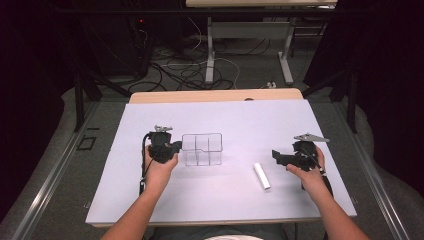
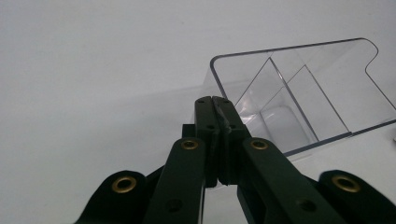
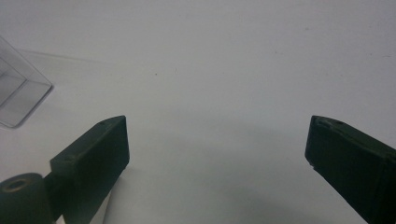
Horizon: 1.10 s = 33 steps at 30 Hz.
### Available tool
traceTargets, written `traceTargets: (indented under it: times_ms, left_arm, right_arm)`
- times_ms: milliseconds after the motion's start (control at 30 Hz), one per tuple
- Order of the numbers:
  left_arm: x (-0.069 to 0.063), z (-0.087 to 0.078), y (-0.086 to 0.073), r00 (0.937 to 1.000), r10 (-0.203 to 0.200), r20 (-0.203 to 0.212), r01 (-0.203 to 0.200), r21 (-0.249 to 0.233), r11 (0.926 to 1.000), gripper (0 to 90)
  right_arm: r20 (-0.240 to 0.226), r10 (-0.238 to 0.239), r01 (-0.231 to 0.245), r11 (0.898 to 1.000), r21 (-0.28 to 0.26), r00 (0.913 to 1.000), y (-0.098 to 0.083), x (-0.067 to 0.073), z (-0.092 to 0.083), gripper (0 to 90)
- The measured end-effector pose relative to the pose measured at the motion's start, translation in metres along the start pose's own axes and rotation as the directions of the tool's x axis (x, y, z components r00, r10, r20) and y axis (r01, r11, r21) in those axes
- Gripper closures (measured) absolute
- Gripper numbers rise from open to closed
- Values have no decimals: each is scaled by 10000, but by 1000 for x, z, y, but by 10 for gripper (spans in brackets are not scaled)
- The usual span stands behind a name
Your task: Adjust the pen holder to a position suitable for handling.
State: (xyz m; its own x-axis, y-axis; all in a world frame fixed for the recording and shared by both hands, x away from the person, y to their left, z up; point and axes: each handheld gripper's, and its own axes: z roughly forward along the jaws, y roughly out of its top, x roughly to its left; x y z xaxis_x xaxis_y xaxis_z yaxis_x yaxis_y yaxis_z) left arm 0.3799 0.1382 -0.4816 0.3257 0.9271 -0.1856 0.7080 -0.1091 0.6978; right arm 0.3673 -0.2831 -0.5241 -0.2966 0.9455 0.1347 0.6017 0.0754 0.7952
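Forearms enter from the near edge of the desk [image 1: 220,200], which is covered by a pale sheet. Nearest on that sheet lies a white cylinder [image 1: 261,175], its long axis running from near right to far left, just left of the right claw [image 1: 278,156]. The right claw points left across the desk with its jaws spread wide and nothing between them; its own view shows bare sheet between them and a corner of the clear organizer [image 3: 18,100] at far left. The left claw [image 1: 176,148] points right, its jaws pressed together on the left wall of the clear organizer [image 1: 202,149], as the left gripper view shows close up. The clear organizer [image 2: 299,93] stands upright near the desk's middle, its inner dividers visible. Beyond the desk, cables [image 1: 190,70] lie on the floor.
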Motion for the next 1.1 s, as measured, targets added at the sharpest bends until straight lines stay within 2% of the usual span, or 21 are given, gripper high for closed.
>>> traceTargets:
  times_ms: [133, 267, 433, 733, 833, 900, 1100]
  left_arm:
    - [-8, 5, 1, 9999, -4, 137, 5, -46, 10000, 898]
    - [-15, 7, 1, 9997, 180, 156, -179, -91, 9998, 898]
    - [-21, 10, 2, 9992, -34, 407, 37, -68, 10000, 898]
    - [-39, 19, 5, 9975, 137, 689, -134, -41, 9999, 898]
    - [-42, 20, 5, 9965, 118, 830, -115, -38, 9999, 898]
    - [-43, 20, 5, 9967, 210, 784, -208, -41, 9998, 898]
    - [-41, 21, 5, 9956, 241, 904, -238, -49, 9997, 897]
  right_arm:
    - [-3, 16, -16, 10000, 18, 10000, 0, 1, 0, 59]
    - [28, 23, -24, 10000, 33, 10000, 0, 1, 0, 59]
    - [21, 57, -57, 10000, 53, 10000, 0, 1, 0, 60]
    - [40, 16, -17, 10000, 65, 10000, -1, 1, 1, 60]
    - [14, 36, -36, 10000, 84, 10000, -1, 1, 1, 60]
    - [14, 39, -39, 10000, 87, 10000, -1, 1, 1, 60]
    - [-26, 26, -25, 10000, 84, 10000, -1, 0, 1, 60]
